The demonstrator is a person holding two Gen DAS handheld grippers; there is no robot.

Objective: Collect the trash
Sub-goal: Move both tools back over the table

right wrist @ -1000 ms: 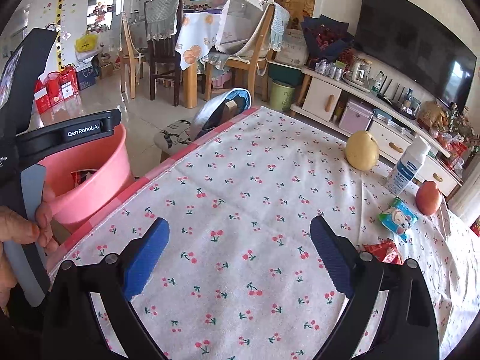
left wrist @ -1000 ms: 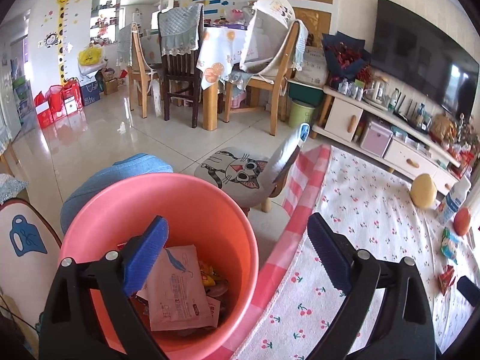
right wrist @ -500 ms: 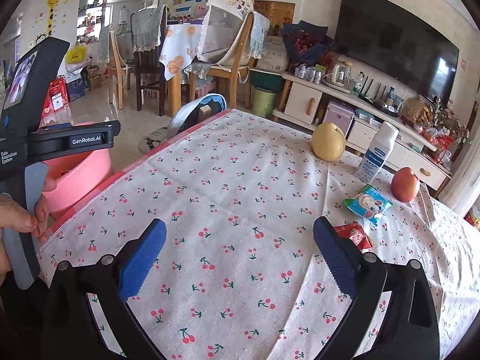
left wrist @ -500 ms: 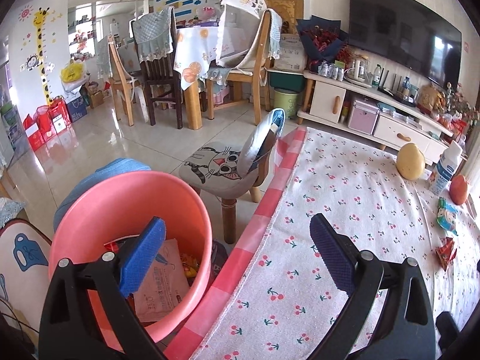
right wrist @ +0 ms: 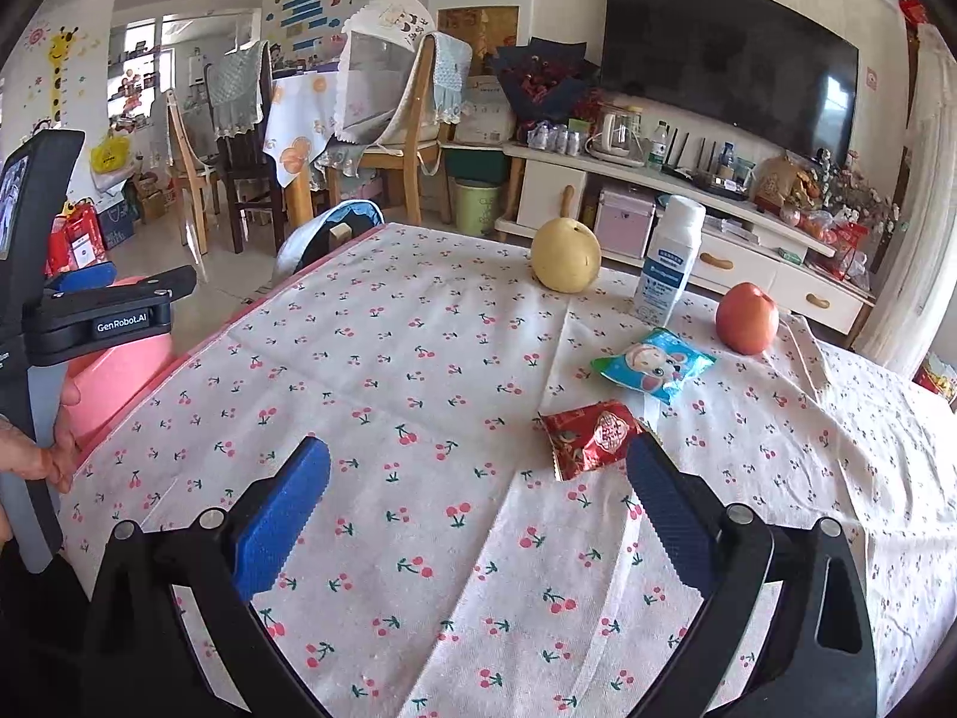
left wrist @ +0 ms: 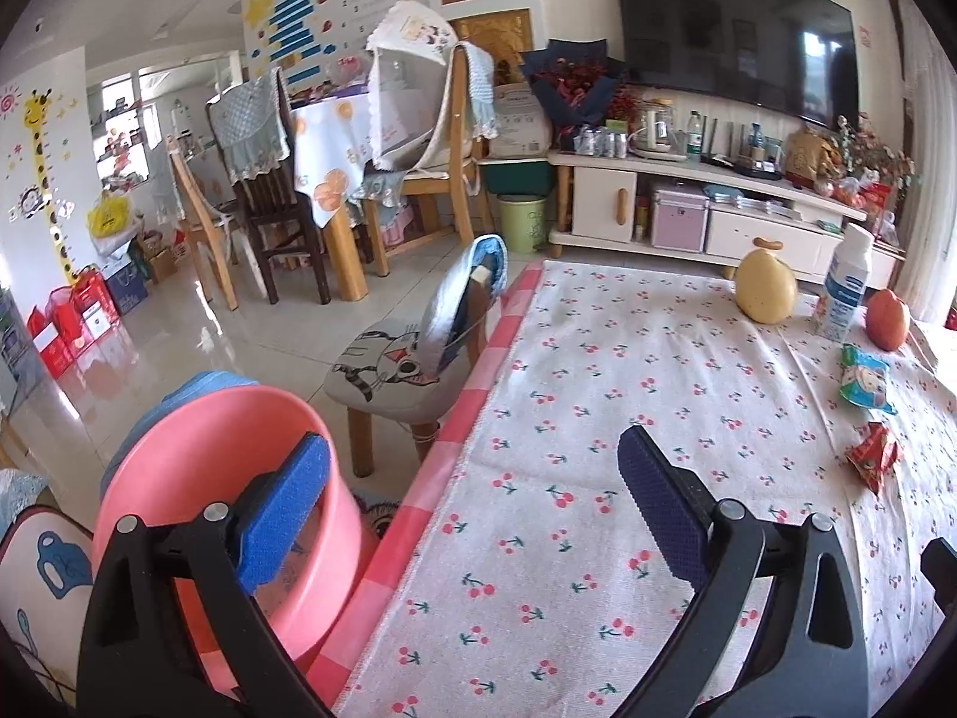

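Note:
A red snack wrapper (right wrist: 589,438) lies on the cherry-print tablecloth (right wrist: 418,395), just ahead of my right gripper's right finger. A blue-green snack packet (right wrist: 653,362) lies behind it. Both also show in the left wrist view, the red wrapper (left wrist: 872,459) and the packet (left wrist: 864,376), at the far right. My right gripper (right wrist: 478,514) is open and empty above the cloth. My left gripper (left wrist: 469,505) is open and empty at the table's left edge, beside the pink bin (left wrist: 197,478). The left gripper also shows in the right wrist view (right wrist: 90,299).
A yellow pear (right wrist: 565,255), a white bottle (right wrist: 669,260) and a red apple (right wrist: 746,318) stand at the far side of the table. A small cat-print stool (left wrist: 398,371) stands by the table's left edge. Dining chairs and a TV cabinet lie beyond.
My left gripper has swung right, from over the pink bin toward the table. My right gripper has moved right and forward, bringing the red wrapper close to its right finger.

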